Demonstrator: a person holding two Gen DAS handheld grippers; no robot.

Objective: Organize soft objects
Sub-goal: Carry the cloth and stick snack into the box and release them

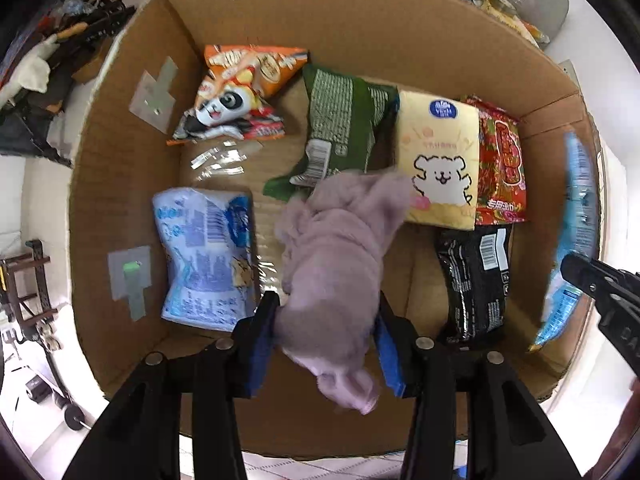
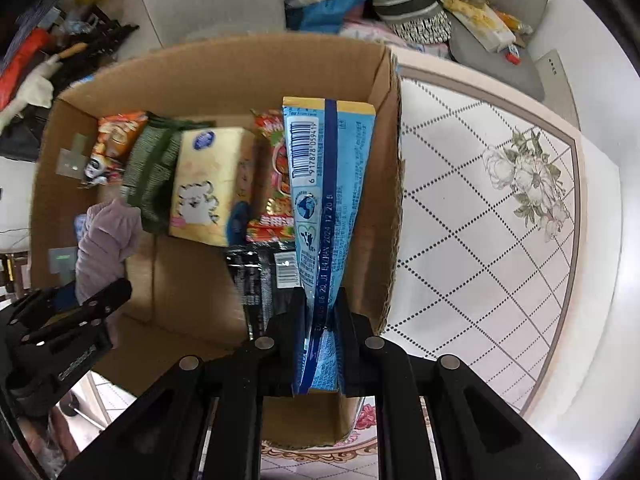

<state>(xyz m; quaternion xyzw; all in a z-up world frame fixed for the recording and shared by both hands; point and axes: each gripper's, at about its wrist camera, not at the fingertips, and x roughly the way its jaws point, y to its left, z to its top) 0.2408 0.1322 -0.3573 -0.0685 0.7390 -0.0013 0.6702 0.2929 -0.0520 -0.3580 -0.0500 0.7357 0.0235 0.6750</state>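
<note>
Your left tongs are pinched around the lilac cloth, which is limp and light (it droops past both pads), so grip it mid-bundle. It hangs over the box floor. Your right tongs are clamped nearly flat on the blue packet, thin, slick and crinkly, by the box's right wall.

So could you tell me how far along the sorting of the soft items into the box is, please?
Well under way. Six packs already lie in the cardboard box, among them the yellow tissue pack and black packet. In hand: the left gripper grips a lilac cloth and the right gripper a blue packet, both over the box. Left: setting those two down.
</note>
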